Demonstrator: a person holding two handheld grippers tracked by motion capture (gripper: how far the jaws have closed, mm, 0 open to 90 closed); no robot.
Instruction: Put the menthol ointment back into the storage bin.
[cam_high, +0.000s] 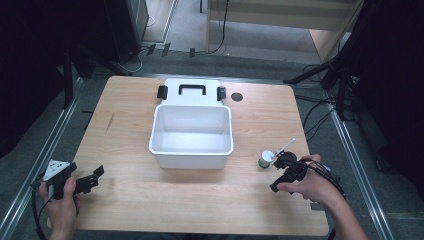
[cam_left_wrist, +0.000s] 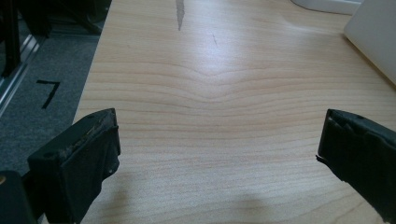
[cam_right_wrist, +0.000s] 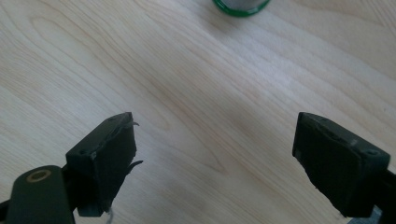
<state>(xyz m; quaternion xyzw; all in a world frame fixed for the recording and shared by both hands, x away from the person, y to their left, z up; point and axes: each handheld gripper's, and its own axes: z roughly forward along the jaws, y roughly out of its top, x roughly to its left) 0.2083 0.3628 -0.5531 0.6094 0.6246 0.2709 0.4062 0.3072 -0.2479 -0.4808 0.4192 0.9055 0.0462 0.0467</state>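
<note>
A white open bin stands in the middle of the wooden table, with its lid, fitted with a black handle, lying flat behind it. A small green-rimmed jar sits to the right of the bin, and a thin white stick angles up from beside it. My right gripper hovers just right of the jar, open, with bare wood between its jaws. The jar's rim lies ahead of them. My left gripper is open near the front left corner, with nothing between its jaws.
A dark round spot marks the table to the right of the lid. The bin's corner lies ahead and to the right of the left gripper. The table's left edge drops to grey floor with metal rails.
</note>
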